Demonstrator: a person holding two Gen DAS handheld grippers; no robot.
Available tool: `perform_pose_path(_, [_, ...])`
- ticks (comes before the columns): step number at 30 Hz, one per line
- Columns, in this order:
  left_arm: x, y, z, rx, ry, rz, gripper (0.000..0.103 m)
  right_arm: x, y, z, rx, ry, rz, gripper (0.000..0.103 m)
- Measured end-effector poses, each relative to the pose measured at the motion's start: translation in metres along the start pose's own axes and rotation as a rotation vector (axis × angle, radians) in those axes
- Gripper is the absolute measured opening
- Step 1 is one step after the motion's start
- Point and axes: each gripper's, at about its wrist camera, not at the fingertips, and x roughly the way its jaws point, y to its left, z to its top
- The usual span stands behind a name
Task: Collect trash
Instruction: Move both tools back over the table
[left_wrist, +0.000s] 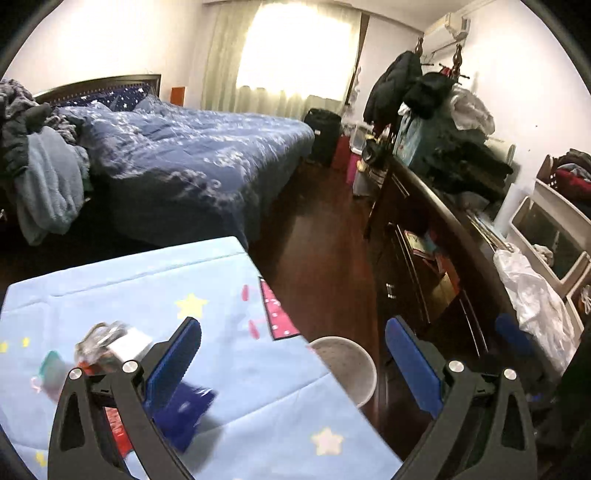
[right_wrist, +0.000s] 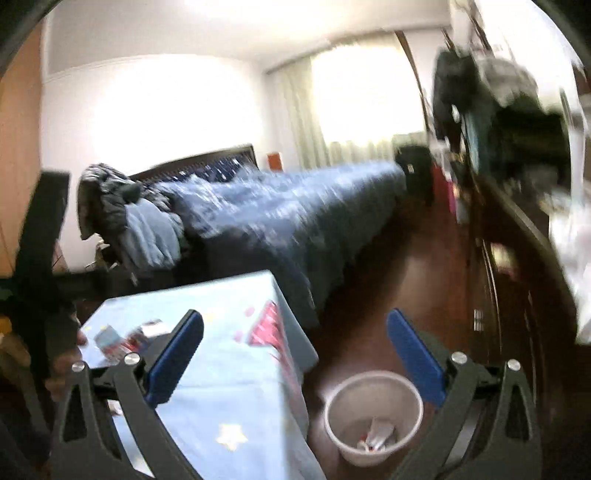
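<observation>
A table with a light blue star-print cloth (left_wrist: 221, 295) holds trash: a crumpled clear wrapper with a white slip (left_wrist: 110, 341), a dark blue wrapper (left_wrist: 184, 410) and a red packet (left_wrist: 118, 428). My left gripper (left_wrist: 291, 365) is open and empty above the table's right edge. A white waste bin (left_wrist: 351, 365) stands on the floor beside the table. In the right wrist view the bin (right_wrist: 373, 417) holds some wrappers. My right gripper (right_wrist: 295, 358) is open and empty above the bin and the table edge (right_wrist: 291, 362). Trash (right_wrist: 122, 338) lies on the far left of the cloth.
A bed with a blue quilt (left_wrist: 192, 155) stands behind the table. A dark wooden cabinet (left_wrist: 424, 258) piled with clothes and a white plastic bag (left_wrist: 532, 295) runs along the right. A dark wood floor strip (left_wrist: 317, 240) lies between bed and cabinet.
</observation>
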Motion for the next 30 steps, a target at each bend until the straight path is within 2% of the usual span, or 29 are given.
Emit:
perform_pose_path(4, [-0.032, 0.023, -0.009, -0.021, -0.027, 0.014, 0.099, -0.004, 0.03, 0.008, -0.031, 0.008, 0.023, 0.1])
perform_pose_path(10, [-0.097, 0.091, -0.035, -0.089, -0.094, 0.118, 0.099, -0.003, 0.098, -0.003, -0.083, 0.06, 0.144, 0.1])
perform_pose_path(11, [-0.11, 0.107, -0.043, -0.098, -0.103, 0.155, 0.099, -0.001, 0.105, -0.006, -0.086, 0.075, 0.159, 0.1])
perform_pose_path(14, [-0.13, 0.136, -0.067, -0.103, -0.101, 0.225, 0.099, 0.015, 0.136, -0.026, -0.092, 0.16, 0.207, 0.1])
perform_pose_path(18, [-0.14, 0.172, -0.101, -0.153, -0.048, 0.246, 0.099, 0.044, 0.172, -0.062, -0.077, 0.323, 0.305, 0.1])
perform_pose_path(21, [-0.144, 0.2, -0.127, -0.2, -0.02, 0.264, 0.099, 0.062, 0.207, -0.091, -0.113, 0.431, 0.35, 0.098])
perform_pose_path(24, [-0.147, 0.22, -0.146, -0.236, 0.004, 0.279, 0.099, 0.077, 0.237, -0.114, -0.168, 0.508, 0.383, 0.081])
perform_pose_path(26, [-0.149, 0.226, -0.153, -0.231, 0.017, 0.284, 0.096, 0.084, 0.25, -0.121, -0.194, 0.535, 0.396, 0.078])
perform_pose_path(28, [-0.149, 0.226, -0.155, -0.218, 0.02, 0.273, 0.093, 0.091, 0.256, -0.125, -0.21, 0.557, 0.406, 0.067])
perform_pose_path(30, [-0.148, 0.224, -0.158, -0.202, 0.019, 0.247, 0.089, 0.102, 0.263, -0.129, -0.229, 0.582, 0.415, 0.06])
